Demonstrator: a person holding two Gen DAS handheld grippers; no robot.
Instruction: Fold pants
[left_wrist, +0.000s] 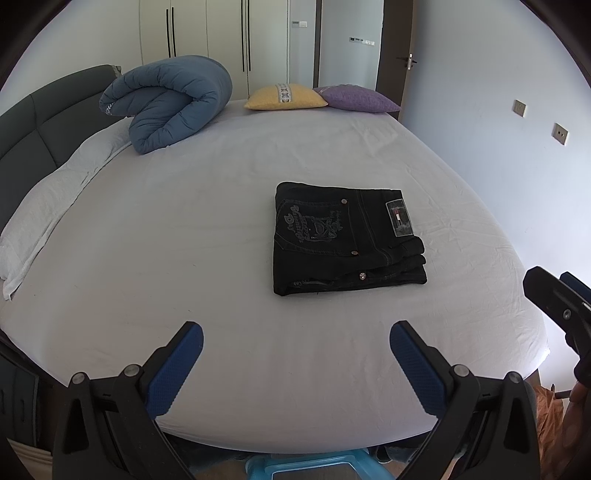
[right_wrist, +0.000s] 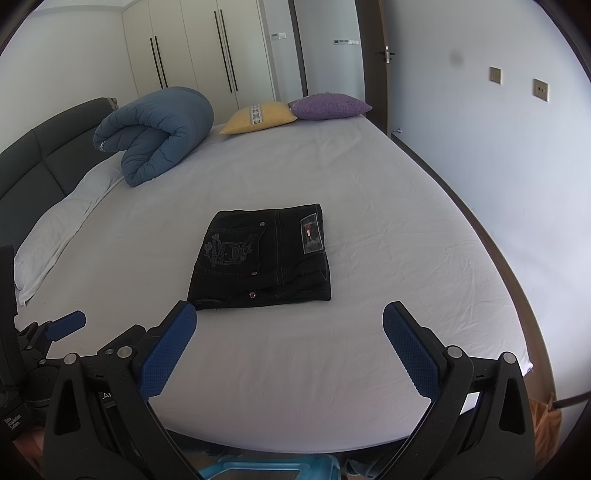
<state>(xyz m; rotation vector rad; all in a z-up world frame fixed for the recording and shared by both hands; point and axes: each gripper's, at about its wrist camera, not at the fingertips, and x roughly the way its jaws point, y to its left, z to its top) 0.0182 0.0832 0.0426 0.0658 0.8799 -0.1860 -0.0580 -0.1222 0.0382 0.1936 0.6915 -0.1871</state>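
Apparently I'm finished: the pants (left_wrist: 347, 238) lie folded in a compact stack mid-bed (left_wrist: 221, 206), while my left hand-held gripper (left_wrist: 295, 354) and right hand-held gripper (right_wrist: 290, 338) hang spread wide and empty, nothing visibly left to fold

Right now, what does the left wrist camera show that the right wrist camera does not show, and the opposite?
Only the left wrist view shows the open left gripper fully, with the right gripper at its right edge. Only the right wrist view shows the open right gripper fully, a dark bed frame edge along the wall, and a left gripper finger at its left edge. Both show the folded black denim pants lying untouched on the white bed sheet, the rolled blue quilt, and yellow and purple cushions.
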